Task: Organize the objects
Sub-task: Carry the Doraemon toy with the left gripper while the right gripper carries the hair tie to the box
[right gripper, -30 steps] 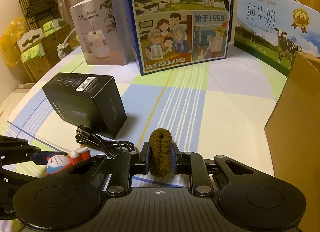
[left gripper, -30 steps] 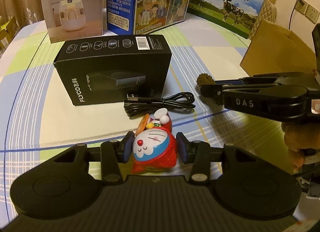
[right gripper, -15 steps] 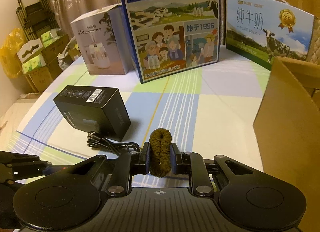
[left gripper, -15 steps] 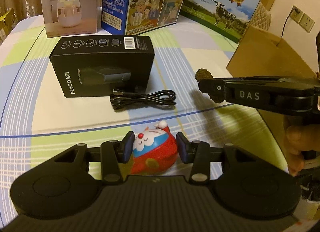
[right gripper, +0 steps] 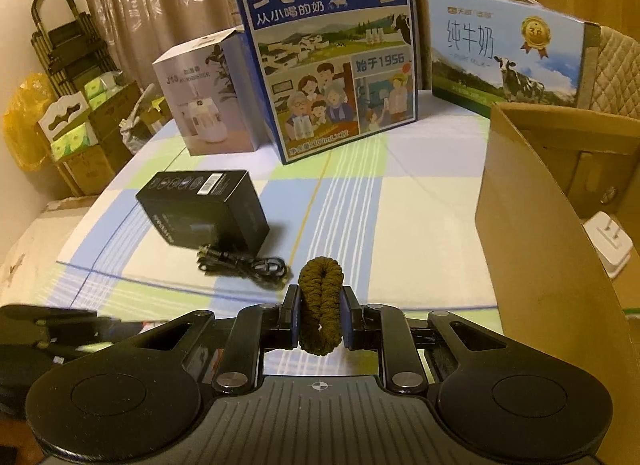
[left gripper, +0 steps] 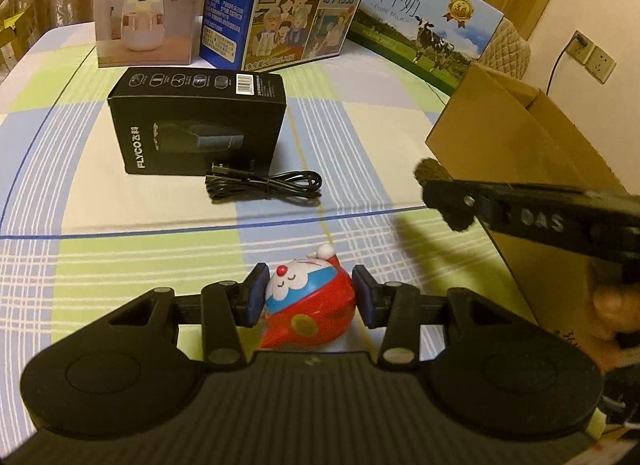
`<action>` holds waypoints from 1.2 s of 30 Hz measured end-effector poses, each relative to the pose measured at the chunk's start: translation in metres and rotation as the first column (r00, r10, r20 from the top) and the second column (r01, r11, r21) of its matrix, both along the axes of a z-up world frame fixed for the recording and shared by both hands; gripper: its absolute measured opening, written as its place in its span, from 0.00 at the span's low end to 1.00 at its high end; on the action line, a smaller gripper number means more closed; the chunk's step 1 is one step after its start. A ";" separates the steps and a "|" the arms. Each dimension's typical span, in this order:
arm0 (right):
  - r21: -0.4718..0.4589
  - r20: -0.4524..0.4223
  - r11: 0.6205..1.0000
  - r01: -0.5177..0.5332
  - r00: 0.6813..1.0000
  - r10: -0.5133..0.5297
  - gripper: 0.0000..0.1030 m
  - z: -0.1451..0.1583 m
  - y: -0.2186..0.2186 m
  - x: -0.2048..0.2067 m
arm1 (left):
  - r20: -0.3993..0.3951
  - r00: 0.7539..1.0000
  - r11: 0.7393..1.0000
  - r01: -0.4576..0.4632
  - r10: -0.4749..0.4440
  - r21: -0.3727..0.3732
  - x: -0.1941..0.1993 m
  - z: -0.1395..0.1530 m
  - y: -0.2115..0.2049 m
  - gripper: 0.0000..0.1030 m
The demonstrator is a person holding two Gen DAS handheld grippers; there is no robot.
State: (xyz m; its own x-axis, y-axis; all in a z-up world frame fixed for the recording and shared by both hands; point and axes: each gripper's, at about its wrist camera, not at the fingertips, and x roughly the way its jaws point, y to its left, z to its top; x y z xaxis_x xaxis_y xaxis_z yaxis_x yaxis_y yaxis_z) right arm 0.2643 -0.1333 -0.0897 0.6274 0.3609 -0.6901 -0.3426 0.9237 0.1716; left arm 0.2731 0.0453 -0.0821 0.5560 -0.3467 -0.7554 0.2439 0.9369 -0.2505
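Note:
My left gripper (left gripper: pixel 308 293) is shut on a red and blue Doraemon toy (left gripper: pixel 310 305) and holds it above the checked tablecloth. My right gripper (right gripper: pixel 320 313) is shut on a brown braided hair tie (right gripper: pixel 320 305), also lifted; it shows from the side in the left wrist view (left gripper: pixel 440 193), close to the open cardboard box (left gripper: pixel 532 153). The box's near wall (right gripper: pixel 540 249) stands to the right of the right gripper. A black FLYCO box (left gripper: pixel 196 125) and a coiled black cable (left gripper: pixel 264 189) lie on the table ahead.
A humidifier box (left gripper: pixel 144 5), a tall blue milk carton box (right gripper: pixel 328 53) and a flat milk box (right gripper: pixel 508 53) stand along the table's far edge. A white charger (right gripper: pixel 608 241) lies inside the cardboard box. Stacked cartons (right gripper: pixel 80 133) stand left of the table.
Both grippers have risen and pulled back with their objects. The right gripper has moved right toward the cardboard box, whose inside now shows.

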 end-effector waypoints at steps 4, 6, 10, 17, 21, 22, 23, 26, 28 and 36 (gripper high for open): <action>-0.019 0.001 1.000 0.001 1.000 -0.001 0.16 0.000 -0.004 -0.020 | 0.006 0.999 0.999 -0.032 0.032 0.008 -0.009 0.004 0.001 0.38; -0.003 0.000 1.000 0.010 1.000 -0.010 0.16 0.003 -0.009 -0.029 | 0.010 0.999 0.999 -0.053 0.053 -0.004 -0.018 0.007 0.001 0.38; 0.012 0.004 1.000 0.027 1.000 -0.027 0.16 0.009 -0.013 -0.052 | 0.006 0.996 0.995 -0.093 0.094 -0.039 -0.041 0.013 -0.003 0.38; 0.032 0.006 0.998 0.048 0.999 -0.048 0.16 0.019 -0.023 -0.097 | -0.007 0.988 0.982 -0.152 0.152 -0.112 -0.082 0.032 -0.005 0.38; 0.032 0.015 0.998 0.048 0.999 -0.049 0.16 0.032 -0.028 -0.118 | 0.015 0.987 0.982 -0.157 0.159 -0.106 -0.102 0.051 -0.009 0.38; 0.032 0.024 0.998 0.048 0.999 -0.049 0.16 0.038 -0.029 -0.123 | 0.021 0.987 0.982 -0.158 0.161 -0.102 -0.107 0.056 -0.010 0.38; 0.029 0.033 0.998 0.047 0.998 -0.048 0.16 0.043 -0.030 -0.127 | 0.026 0.987 0.982 -0.157 0.160 -0.100 -0.112 0.060 -0.012 0.38; 0.021 0.066 0.999 0.042 0.997 -0.043 0.16 0.060 -0.032 -0.137 | 0.042 0.986 0.983 -0.154 0.158 -0.099 -0.124 0.073 -0.017 0.38; 0.020 0.087 0.999 0.043 0.995 -0.044 0.16 0.072 -0.037 -0.143 | 0.051 0.987 0.984 -0.148 0.154 -0.101 -0.130 0.080 -0.022 0.38; 0.017 0.138 0.995 0.097 0.986 -0.098 0.16 0.103 -0.076 -0.163 | 0.091 0.990 0.990 -0.097 0.106 -0.098 -0.147 0.109 -0.051 0.38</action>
